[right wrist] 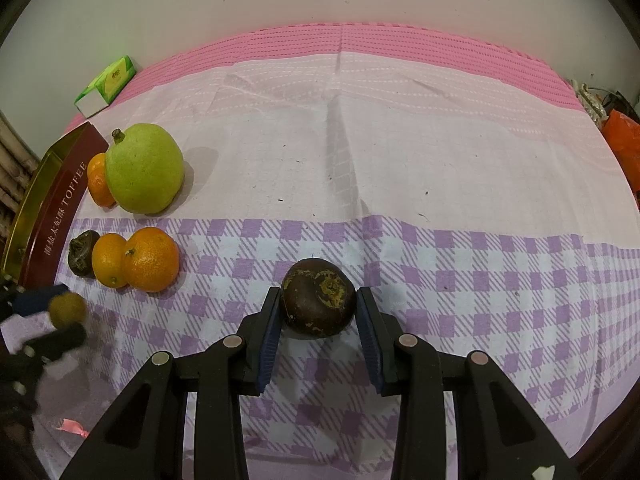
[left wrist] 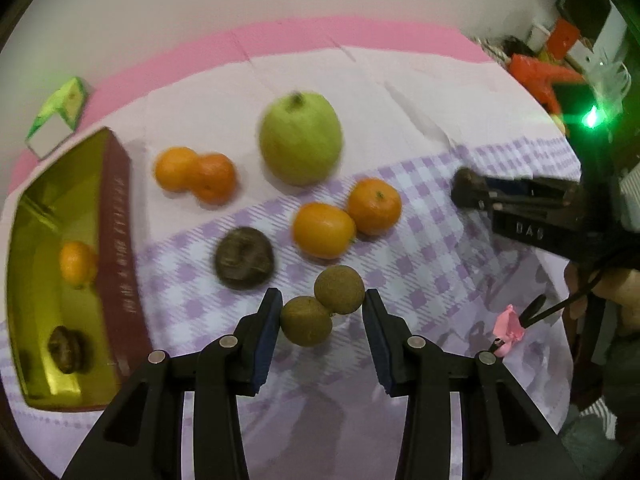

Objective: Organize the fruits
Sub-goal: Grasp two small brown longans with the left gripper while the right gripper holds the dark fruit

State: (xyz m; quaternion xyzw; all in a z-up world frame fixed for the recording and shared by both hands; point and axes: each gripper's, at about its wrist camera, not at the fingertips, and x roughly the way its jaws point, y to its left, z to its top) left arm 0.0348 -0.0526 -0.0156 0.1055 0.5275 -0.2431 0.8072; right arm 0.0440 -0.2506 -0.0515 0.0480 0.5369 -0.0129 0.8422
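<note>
Left gripper (left wrist: pixel 320 306) is open, jaws spread around two small brown-green round fruits (left wrist: pixel 322 312) that touch each other on the checked cloth (left wrist: pixel 440 248); whether the pads touch them is unclear. Right gripper (right wrist: pixel 318 308) has its jaws on both sides of a dark brown fruit (right wrist: pixel 318 298), pads at its sides, seemingly gripping. Green pear (left wrist: pixel 300 138) sits behind, four oranges (left wrist: pixel 346 218) in two pairs near it, a dark wrinkled fruit (left wrist: pixel 244 258) in front. The gold tin (left wrist: pixel 116 240) at left holds one orange (left wrist: pixel 78 262) and another dark fruit (left wrist: pixel 66 348). A green tissue pack (right wrist: pixel 106 84) lies far back left.
</note>
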